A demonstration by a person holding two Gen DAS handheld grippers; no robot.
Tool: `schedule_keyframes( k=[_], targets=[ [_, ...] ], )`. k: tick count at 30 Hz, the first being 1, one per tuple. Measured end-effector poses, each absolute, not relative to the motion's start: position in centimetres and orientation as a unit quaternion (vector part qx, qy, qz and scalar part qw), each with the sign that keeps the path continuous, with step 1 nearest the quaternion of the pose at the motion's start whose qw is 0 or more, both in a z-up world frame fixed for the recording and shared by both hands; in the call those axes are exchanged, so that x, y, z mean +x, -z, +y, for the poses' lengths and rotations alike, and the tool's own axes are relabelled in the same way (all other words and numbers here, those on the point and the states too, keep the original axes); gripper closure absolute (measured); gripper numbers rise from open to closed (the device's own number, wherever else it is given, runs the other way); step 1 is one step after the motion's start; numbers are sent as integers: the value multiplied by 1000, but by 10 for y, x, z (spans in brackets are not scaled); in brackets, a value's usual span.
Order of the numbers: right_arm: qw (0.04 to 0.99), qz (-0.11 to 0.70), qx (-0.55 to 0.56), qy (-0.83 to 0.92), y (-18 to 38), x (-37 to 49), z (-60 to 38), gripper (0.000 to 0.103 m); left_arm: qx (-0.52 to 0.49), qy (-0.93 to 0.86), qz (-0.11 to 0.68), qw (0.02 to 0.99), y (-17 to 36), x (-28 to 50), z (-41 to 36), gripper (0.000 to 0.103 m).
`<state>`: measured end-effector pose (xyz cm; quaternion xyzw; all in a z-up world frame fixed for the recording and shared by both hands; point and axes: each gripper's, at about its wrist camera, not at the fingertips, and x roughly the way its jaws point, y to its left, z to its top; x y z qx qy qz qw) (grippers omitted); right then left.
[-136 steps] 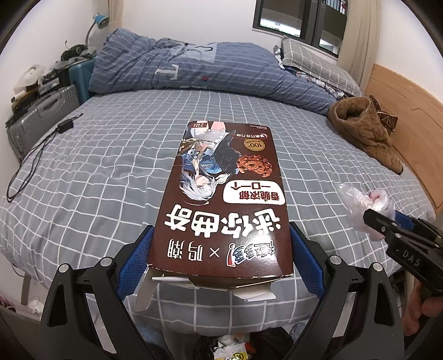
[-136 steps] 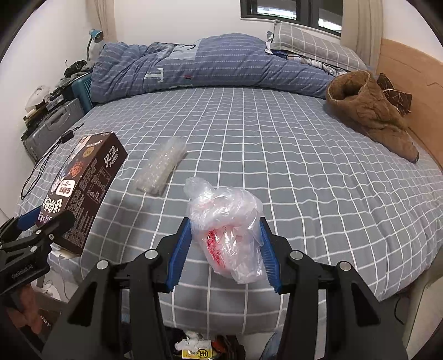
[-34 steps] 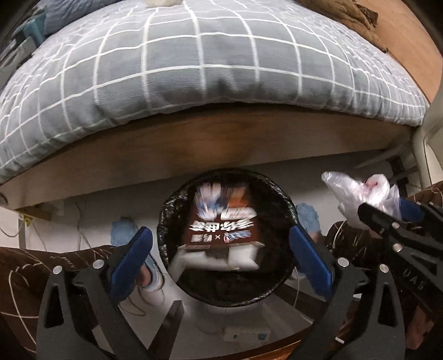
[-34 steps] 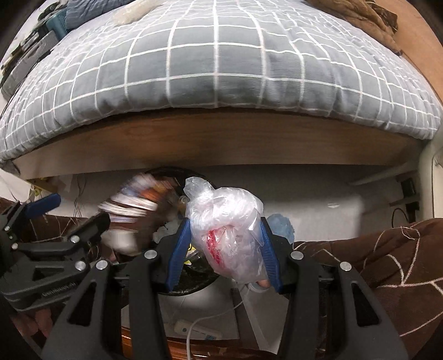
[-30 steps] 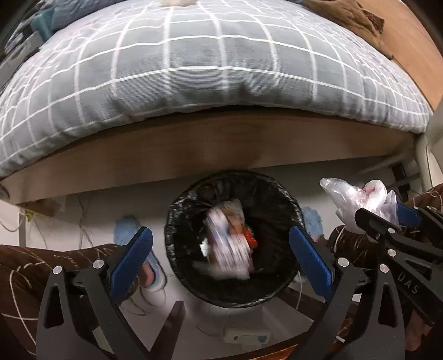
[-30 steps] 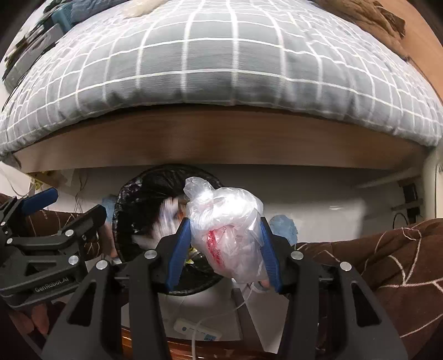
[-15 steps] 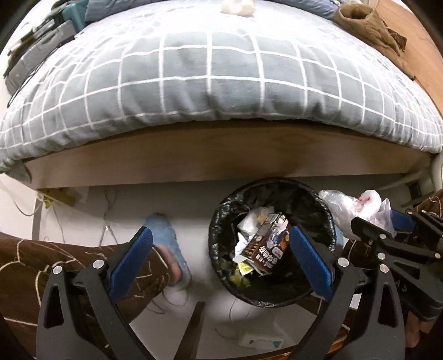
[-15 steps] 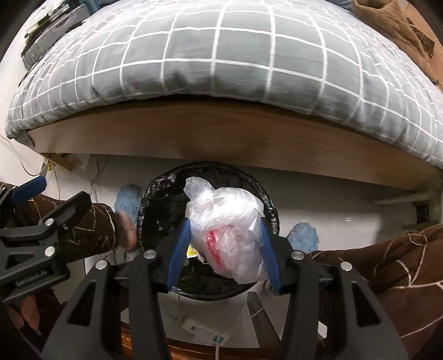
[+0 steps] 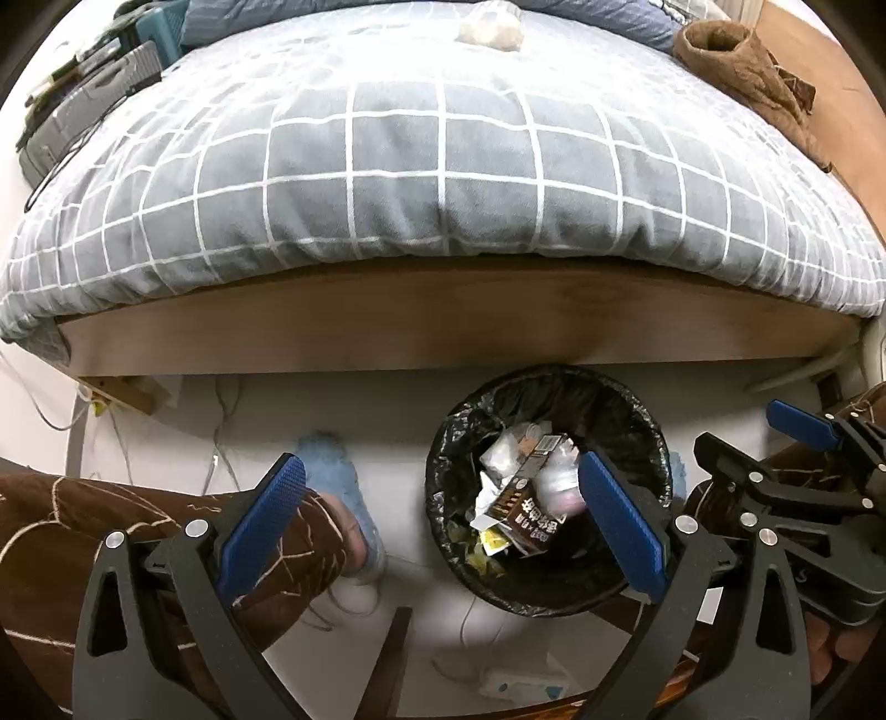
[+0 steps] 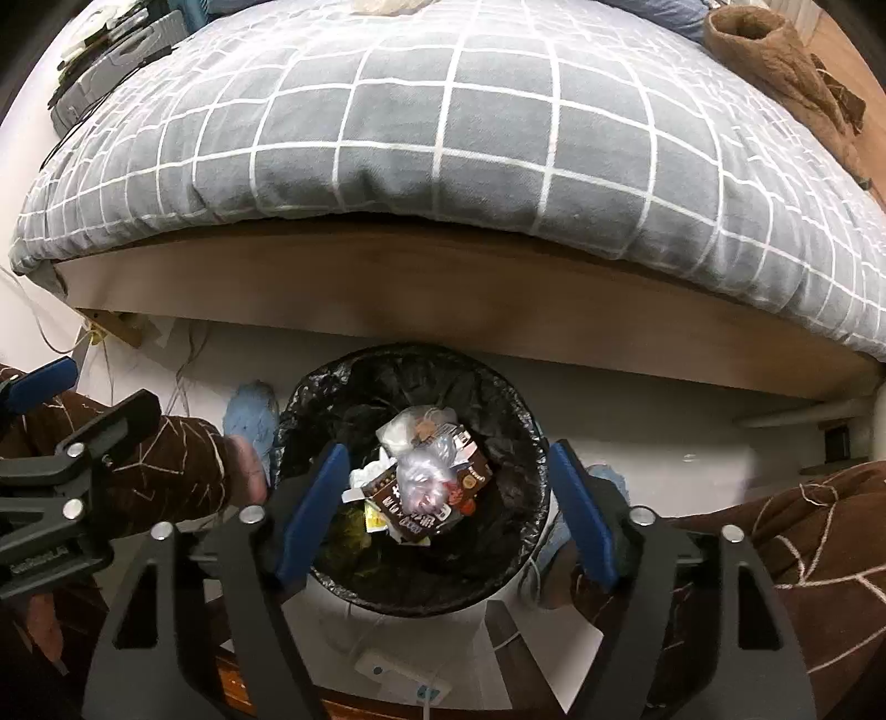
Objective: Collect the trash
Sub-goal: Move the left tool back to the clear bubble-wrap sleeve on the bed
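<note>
Since a moment ago the plastic bag (image 10: 423, 479) has left our right tool (image 10: 443, 512), whose jaws are opening with nothing between them, and lies on the brown box (image 10: 437, 498) in the black-lined bin (image 10: 310, 399). Our left tool (image 9: 443, 520) gapes empty above a blue slipper (image 9: 338, 476) beside the bin. Beyond, the bed's wooden frame (image 10: 443, 288) overhangs, and a clear wrapper (image 9: 490, 25) lies far back on the checked sheet (image 9: 443, 138).

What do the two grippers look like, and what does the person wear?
Both the left gripper and the right gripper have black frames with silver screws and flat, blue, textured pads. White lettering marks the side of each. The person wears brown trousers with thin pale lines and light blue slippers.
</note>
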<state>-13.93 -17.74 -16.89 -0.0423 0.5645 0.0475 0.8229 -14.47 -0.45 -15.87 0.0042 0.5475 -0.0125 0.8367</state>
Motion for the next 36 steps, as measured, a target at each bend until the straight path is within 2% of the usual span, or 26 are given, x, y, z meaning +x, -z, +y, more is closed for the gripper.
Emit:
schedule_keyframes(
  k=[4,9,11,24,36],
  targets=[
    [830,555,-43,-38,161,-140,-181,25,7,16,543,840,153,-145,-9,6],
    [849,527,-38,-22,140,-141,-194,10,3,20,529,848,137,-144,-11,6],
    [860,509,-38,-14,129,-143,-196,8,-1,22,520,854,128,-143,-12,6],
    [905,424,-37,16,52,-130,-226,8,4,18,465,885,67,-117,-14,6],
    [931,363,-39,24,12,-66,-253,8,3,28,416,909,22,-30,-36,6]
  ],
)
